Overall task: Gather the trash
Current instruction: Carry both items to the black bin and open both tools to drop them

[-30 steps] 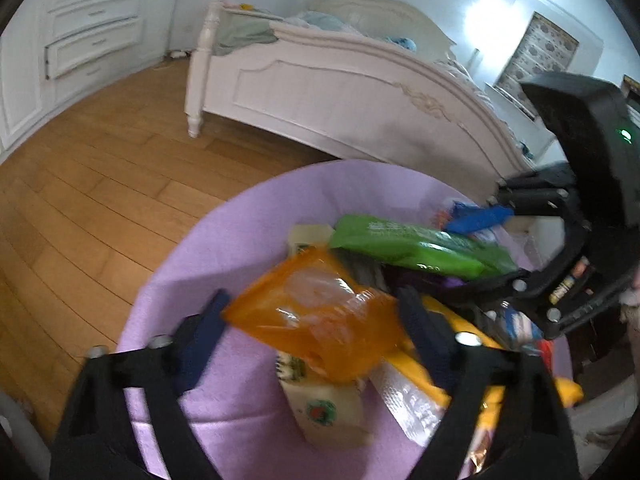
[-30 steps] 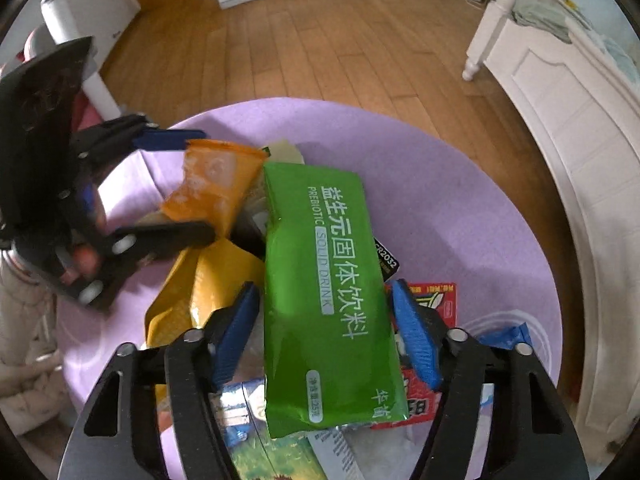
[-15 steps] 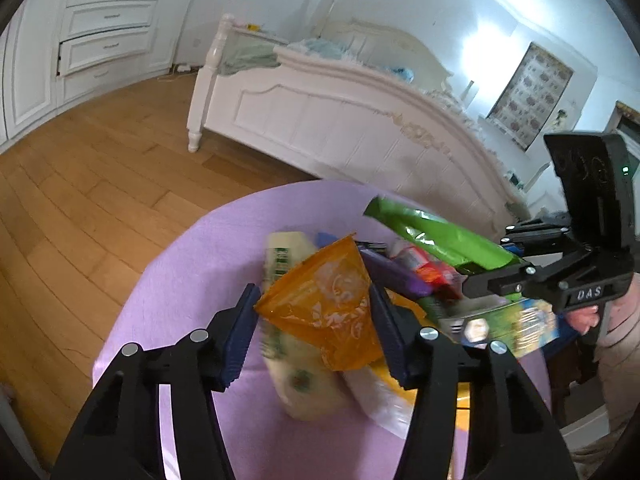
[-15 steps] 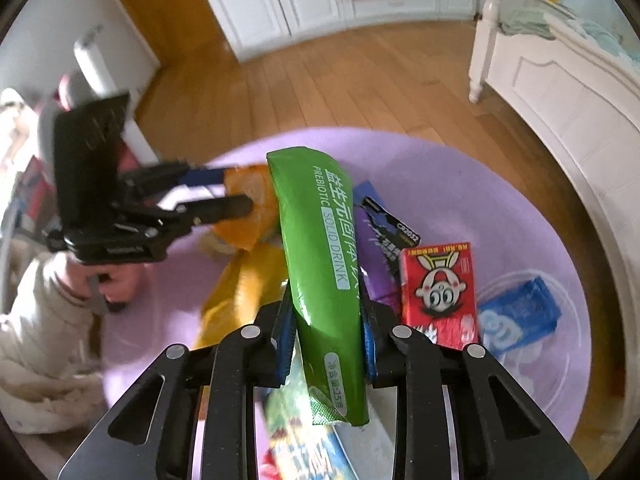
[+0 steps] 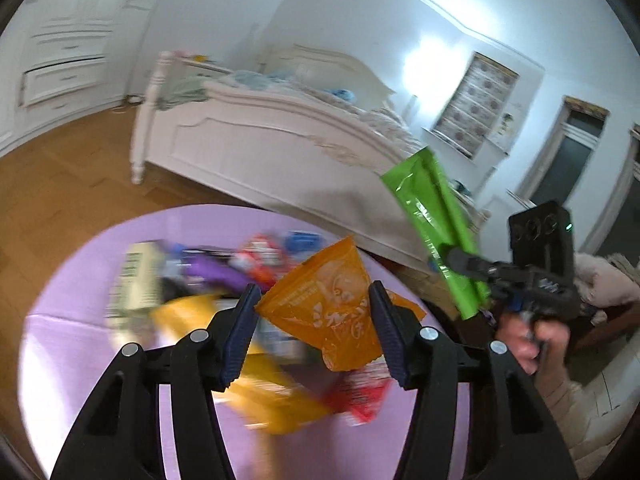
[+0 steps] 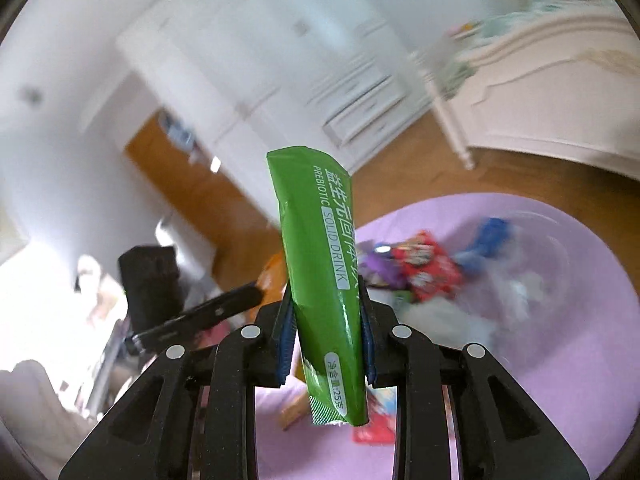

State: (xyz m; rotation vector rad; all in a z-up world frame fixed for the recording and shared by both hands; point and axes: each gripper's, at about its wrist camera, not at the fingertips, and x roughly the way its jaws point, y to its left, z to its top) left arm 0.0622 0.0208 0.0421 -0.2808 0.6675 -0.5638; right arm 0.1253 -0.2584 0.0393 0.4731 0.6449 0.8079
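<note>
The green sachet (image 6: 320,280) was glossy foil, as was the orange pouch (image 5: 332,312). The purple cloth (image 6: 560,360) looked matt. The floor (image 5: 60,184) was smooth wood.

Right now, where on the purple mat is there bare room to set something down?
Free: the purple mat left of the left gripper, out to its rim by the wood floor, and its edge nearest the right gripper. Crowded: the mat's middle, under the wrapper pile behind the orange pouch.
</note>
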